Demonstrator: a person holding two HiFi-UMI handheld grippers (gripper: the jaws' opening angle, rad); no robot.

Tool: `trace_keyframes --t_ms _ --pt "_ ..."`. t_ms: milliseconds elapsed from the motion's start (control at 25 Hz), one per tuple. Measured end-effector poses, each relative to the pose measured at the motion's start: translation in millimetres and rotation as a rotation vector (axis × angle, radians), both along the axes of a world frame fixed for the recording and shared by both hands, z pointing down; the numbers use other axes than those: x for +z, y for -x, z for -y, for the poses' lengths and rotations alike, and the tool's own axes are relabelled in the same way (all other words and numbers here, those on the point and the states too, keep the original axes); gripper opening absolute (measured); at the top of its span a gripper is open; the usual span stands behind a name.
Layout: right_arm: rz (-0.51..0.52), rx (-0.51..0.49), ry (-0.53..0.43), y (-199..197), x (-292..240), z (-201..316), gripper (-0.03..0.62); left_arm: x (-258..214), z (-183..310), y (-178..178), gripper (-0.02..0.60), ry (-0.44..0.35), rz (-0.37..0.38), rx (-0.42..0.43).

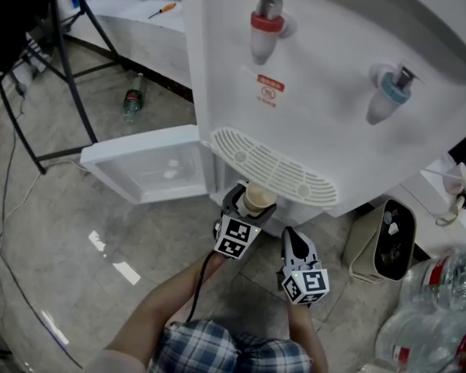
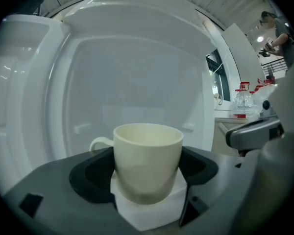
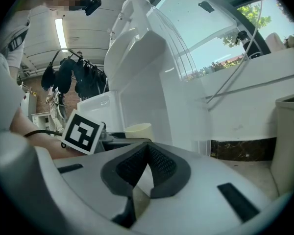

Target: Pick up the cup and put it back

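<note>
L gripper [image 1: 247,207]: jaws pinching the cream ceramic cup [image 1: 259,198] low on its body. Cup is upright w/ handle to the left in the left gripper view. It sits just in front of the white slotted drip tray [image 1: 273,168] of the white water dispenser [image 1: 334,68], below and between the red tap [image 1: 266,26] & blue tap [image 1: 390,92]. R gripper [image 1: 295,243]: jaws pressed together, nothing between them, just beside the L one on the cup's right. Green plastic bottle [image 1: 132,97] lies on the floor, well apart.
</note>
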State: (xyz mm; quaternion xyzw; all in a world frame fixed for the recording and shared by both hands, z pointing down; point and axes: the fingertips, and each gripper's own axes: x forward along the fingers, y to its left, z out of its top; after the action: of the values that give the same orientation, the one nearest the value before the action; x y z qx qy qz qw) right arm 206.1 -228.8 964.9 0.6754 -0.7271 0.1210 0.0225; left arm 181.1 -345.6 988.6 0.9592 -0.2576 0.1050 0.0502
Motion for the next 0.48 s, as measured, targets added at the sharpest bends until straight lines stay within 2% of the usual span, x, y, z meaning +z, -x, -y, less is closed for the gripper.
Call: trace_keyframes --t_ms 200,480 --pt "0.000 0.007 0.002 -2.6 -0.9 -1.5 0.017 26.4 12.6 -18.9 0.405 0.039 0.030 0.000" --pt "0.003 0.012 0.011 -4.2 1.7 -3.5 0.017 55.1 31.0 -32.7 0.405 0.042 0.084 -0.036"
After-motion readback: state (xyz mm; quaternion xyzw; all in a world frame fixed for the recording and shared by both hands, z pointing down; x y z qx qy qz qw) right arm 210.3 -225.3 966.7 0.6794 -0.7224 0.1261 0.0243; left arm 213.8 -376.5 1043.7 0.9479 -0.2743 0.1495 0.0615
